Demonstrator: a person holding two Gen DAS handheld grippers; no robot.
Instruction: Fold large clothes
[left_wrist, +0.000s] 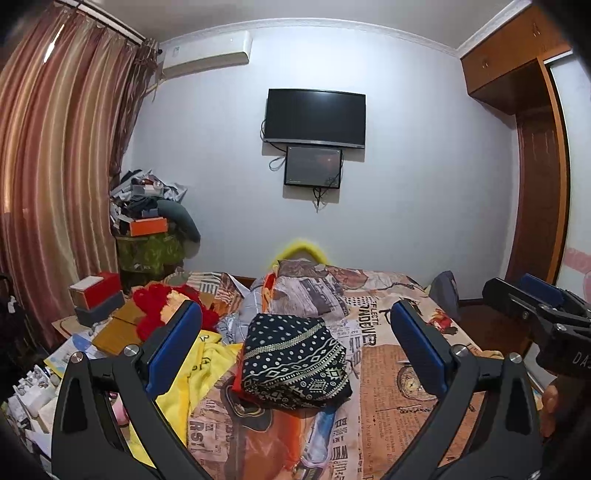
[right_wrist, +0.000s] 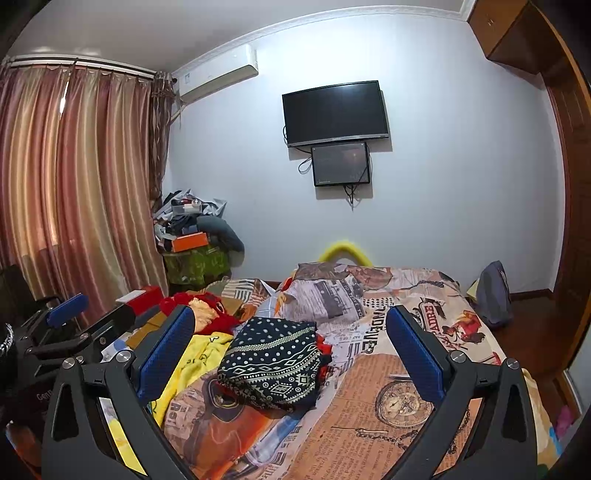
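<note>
Both grippers held above the near end of the bed (left_wrist: 406, 369), pointed toward the far wall; left gripper (left_wrist: 295, 343) fingers wide apart, nothing between them; right gripper (right_wrist: 291, 347) fingers likewise wide apart and empty.

Dark patterned garment (left_wrist: 295, 360) lies on the bed, already in a compact folded bundle, flat, touched by neither gripper; a red edge shows under it, identity unclear.

Yellow cloth (left_wrist: 195, 373) lies crumpled just left of the dark garment, partly under the left gripper's left finger in view; red fluffy item (left_wrist: 155, 310) sits beyond the yellow cloth, toward the boxes (left_wrist: 98, 299) at the bed's left edge.

Judgement: dark garment looks finished; step in hand is the gap between garments, choosing the next piece.

Next move likely calls for: swing both grippers left of the dark garment to the yellow cloth; find two corners or an edge; pinch; lift clear and spread flat on open bedspread right of the dark garment before any fold.
</note>
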